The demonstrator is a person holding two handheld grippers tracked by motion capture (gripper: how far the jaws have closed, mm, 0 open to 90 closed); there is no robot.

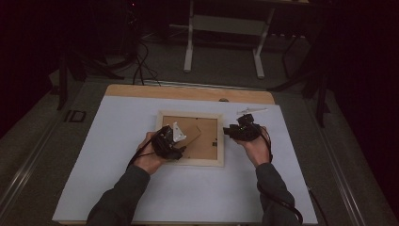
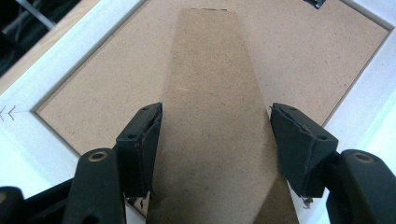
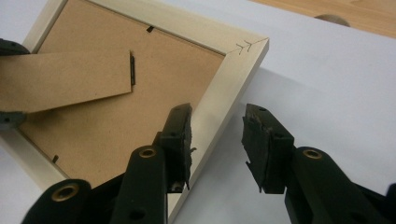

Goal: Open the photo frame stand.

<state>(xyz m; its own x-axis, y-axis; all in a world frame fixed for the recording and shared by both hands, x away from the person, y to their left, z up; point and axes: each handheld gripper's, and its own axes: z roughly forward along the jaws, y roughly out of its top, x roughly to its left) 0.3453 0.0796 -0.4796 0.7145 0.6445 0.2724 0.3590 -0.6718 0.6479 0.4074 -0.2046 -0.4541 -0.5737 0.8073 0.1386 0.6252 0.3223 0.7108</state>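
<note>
**Frame back-up, left claw on the stand flap**

Tabletop: wooden board (image 1: 141, 90) covered by a large white paper sheet (image 1: 117, 188); bare wood strip shows along the far edge only.

Pale wooden rectangular picture frame (image 1: 162, 114) lies face down near the middle of the sheet, slightly toward the far edge. Brown fibreboard backing (image 1: 207, 136) faces up. Small black retaining tabs sit at the backing's edges in the right gripper view. Pencilled arrow marks on one frame corner (image 3: 243, 46).

Brown fibreboard easel flap (image 2: 212, 121) is hinged to the backing and tapers toward the hinge end.

Left gripper (image 1: 170, 141) is over the frame's near-left part. In the left gripper view the flap runs up between its two black jaws; both pads sit at the flap's side edges, jaws set wide, gripping the flap across its width.

Right gripper (image 1: 241, 131) is at the frame's right edge. In the right gripper view its jaws straddle the frame's rail (image 3: 219, 105): one pad over the backing side, the other over the white sheet outside. Gap visible on both sides, no pad pressing, jaws moderately wide, holding nothing.

Small white strip-like item (image 1: 251, 111) lies on the sheet near the far right corner; too small to identify.
</note>
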